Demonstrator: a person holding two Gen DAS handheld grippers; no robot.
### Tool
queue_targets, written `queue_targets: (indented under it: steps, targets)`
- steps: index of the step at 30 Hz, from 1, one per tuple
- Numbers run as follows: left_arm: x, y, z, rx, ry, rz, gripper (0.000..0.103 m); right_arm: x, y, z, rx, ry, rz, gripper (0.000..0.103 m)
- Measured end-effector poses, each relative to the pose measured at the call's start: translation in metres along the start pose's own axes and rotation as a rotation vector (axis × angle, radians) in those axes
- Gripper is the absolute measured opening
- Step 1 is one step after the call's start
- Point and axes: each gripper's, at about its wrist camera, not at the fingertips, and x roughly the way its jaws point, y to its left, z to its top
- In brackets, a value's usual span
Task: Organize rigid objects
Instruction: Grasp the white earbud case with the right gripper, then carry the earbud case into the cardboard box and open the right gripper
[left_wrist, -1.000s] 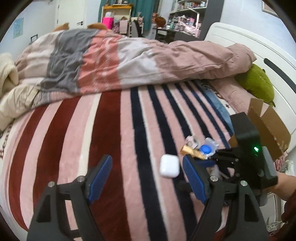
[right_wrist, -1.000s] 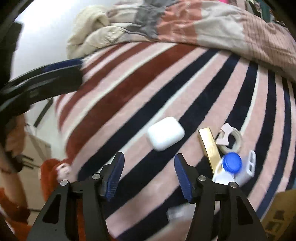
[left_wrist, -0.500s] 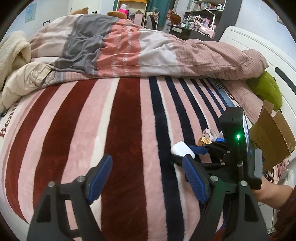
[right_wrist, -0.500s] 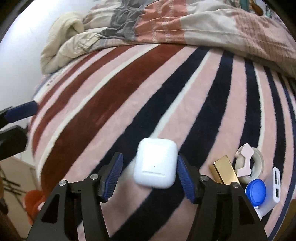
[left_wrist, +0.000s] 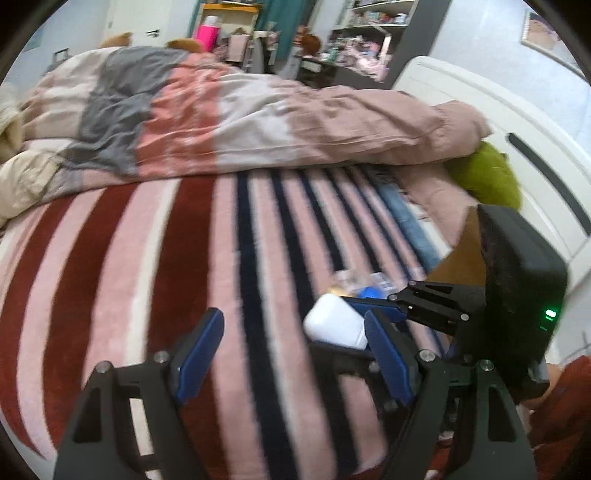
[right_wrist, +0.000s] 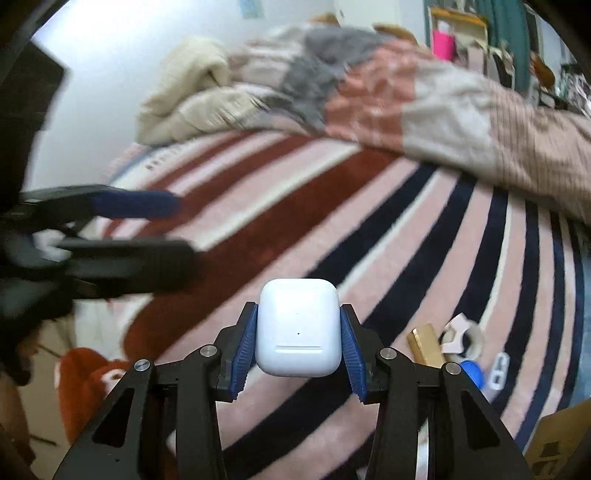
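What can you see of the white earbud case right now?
The white earbud case is a glossy, hard-looking rounded square with a thin seam line and a tiny dot on its facing side; lid looks closed. The right gripper is shut on it, one ribbed blue pad against each side, holding it roughly upright and seemingly clear of the striped blanket. The left wrist view shows it as a blurred white block.

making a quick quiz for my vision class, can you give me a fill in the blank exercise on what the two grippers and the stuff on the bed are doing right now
1. The right gripper is shut on a white ____.
2. The left gripper holds nothing; its jaws stand ____.
3. The small items left on the striped blanket include a gold bar and a round cap coloured ____.

Missing words: earbud case; open; blue
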Motion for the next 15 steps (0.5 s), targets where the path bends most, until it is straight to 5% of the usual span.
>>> queue_targets:
  steps: [3, 11, 15]
  targets:
    - [-0.003, -0.024, 0.011, 0.016, -0.004, -0.082, 0.072, -0.035, 0.002, 0.001, -0.036, -0.070, 0.007, 0.039]
    - [0.007, -0.118, 0.047, 0.154, 0.032, -0.293, 0.034, -0.130, -0.018, -0.016, -0.088, -0.246, -0.072, 0.039]
    - [0.023, -0.168, 0.059, 0.232, 0.051, -0.332, 0.034, -0.169, -0.047, -0.030, -0.055, -0.278, -0.149, 0.039]
